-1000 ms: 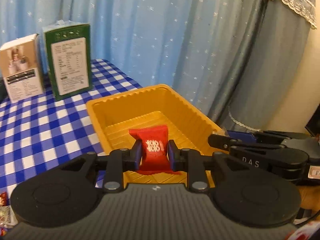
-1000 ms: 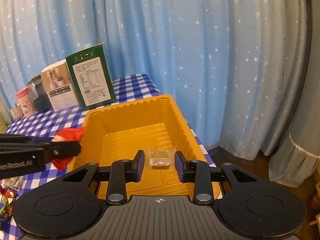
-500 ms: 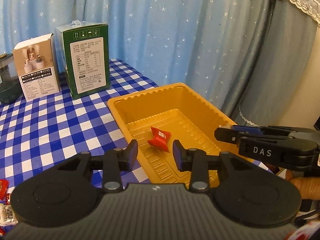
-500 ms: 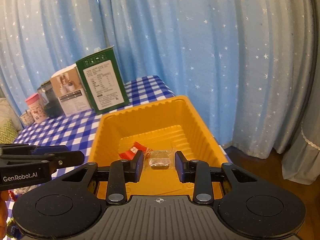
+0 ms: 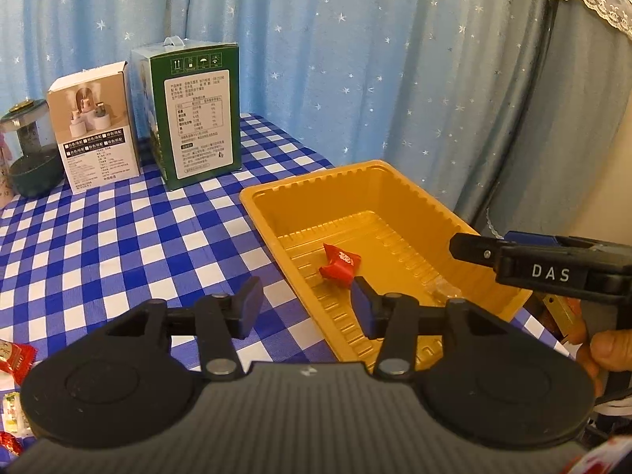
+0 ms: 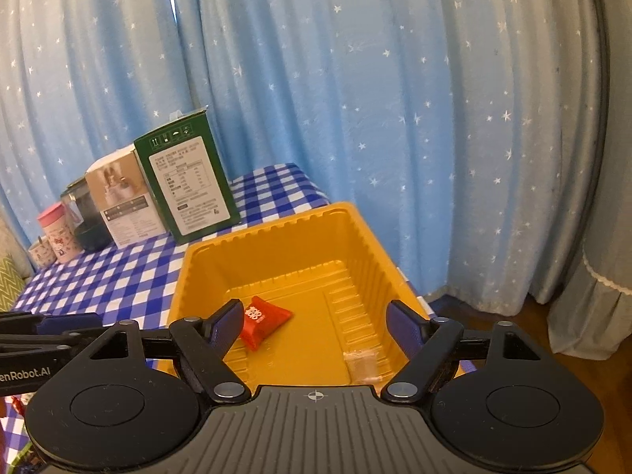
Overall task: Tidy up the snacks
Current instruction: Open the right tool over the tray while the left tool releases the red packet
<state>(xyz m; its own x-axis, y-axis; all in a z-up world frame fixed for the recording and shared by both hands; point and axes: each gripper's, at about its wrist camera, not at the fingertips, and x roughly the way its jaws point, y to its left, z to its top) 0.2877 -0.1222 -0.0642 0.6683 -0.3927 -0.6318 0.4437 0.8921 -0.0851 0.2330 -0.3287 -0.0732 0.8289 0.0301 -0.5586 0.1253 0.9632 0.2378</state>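
A yellow plastic tray point(image 5: 399, 181) stands at the right end of the blue checked table; it also shows in the right wrist view point(image 6: 276, 233). A red wrapped snack point(image 5: 340, 262) lies on the tray floor, also seen in the right wrist view point(image 6: 264, 319). A small clear-wrapped snack point(image 6: 362, 362) lies near the tray's front right corner, faint in the left wrist view point(image 5: 442, 289). My left gripper point(image 5: 306, 306) is open and empty over the tray's left rim. My right gripper point(image 6: 314, 326) is open and empty above the tray's near end.
A green box point(image 5: 197, 118), a beige box point(image 5: 96, 126) and a dark jar point(image 5: 29, 150) stand at the back of the table. Pink cups point(image 6: 55, 233) stand further left. Loose wrapped snacks point(image 5: 15, 359) lie at the table's near left. Blue star curtains hang behind.
My left gripper let go of the red snack into the tray and pulled back left. My right gripper opened and dropped the clear-wrapped snack into the tray.
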